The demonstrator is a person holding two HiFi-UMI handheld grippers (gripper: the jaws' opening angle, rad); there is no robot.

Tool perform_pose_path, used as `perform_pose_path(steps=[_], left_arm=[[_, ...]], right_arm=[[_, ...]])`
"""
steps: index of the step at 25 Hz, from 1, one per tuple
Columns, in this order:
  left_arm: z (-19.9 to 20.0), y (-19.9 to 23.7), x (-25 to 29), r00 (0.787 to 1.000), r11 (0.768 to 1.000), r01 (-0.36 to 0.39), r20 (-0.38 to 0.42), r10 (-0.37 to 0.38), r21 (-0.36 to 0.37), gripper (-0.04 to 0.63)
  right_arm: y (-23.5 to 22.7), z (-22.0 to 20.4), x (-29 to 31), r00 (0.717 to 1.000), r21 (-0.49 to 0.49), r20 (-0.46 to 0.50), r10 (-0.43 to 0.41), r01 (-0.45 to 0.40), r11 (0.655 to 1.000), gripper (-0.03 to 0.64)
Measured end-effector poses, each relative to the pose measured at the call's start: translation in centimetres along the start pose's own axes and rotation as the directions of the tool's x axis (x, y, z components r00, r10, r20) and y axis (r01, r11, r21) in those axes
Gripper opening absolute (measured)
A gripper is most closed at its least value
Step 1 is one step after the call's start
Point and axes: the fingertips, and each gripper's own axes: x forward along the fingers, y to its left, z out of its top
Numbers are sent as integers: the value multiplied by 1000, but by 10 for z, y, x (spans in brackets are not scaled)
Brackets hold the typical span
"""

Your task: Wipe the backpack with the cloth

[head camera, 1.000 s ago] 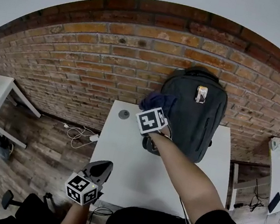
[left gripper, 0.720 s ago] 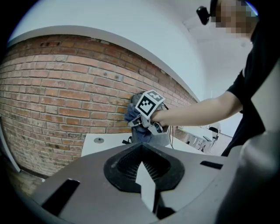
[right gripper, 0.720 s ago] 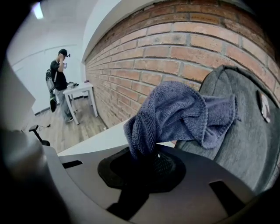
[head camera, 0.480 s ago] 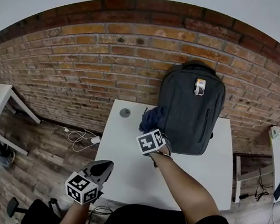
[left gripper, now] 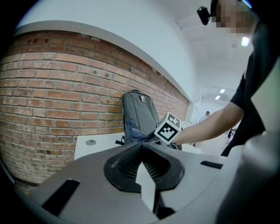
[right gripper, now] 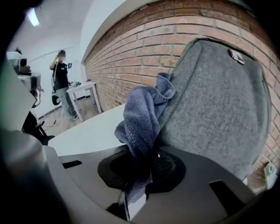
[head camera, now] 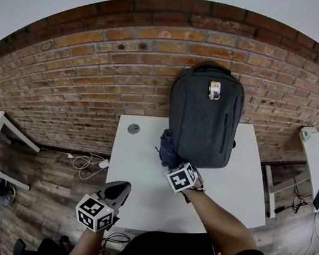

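Cloth clamped in the right gripper touches the backpack's side; left gripper closed, empty.

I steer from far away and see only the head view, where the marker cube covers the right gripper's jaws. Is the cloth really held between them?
Observer: Yes. In the right gripper view, the right gripper is shut on the blue cloth, which stands up out of the jaws.
Operator: Does the cloth touch the backpack?
Observer: It appears so. Its upper fold lies against the grey backpack, at the edge of the fabric.
Operator: And the left gripper?
Observer: The left gripper view shows the left gripper shut with nothing between its jaws. It is apart from the backpack and points toward it.
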Motion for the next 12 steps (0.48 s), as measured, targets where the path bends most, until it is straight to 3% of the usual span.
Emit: perform_pose_path(steps=[12], left_arm=[[8,-22,25,996,996,86,-7,-86,38,-20]], right_arm=[[-98,-75,-60,985,143,-12,-171,171,975,63]])
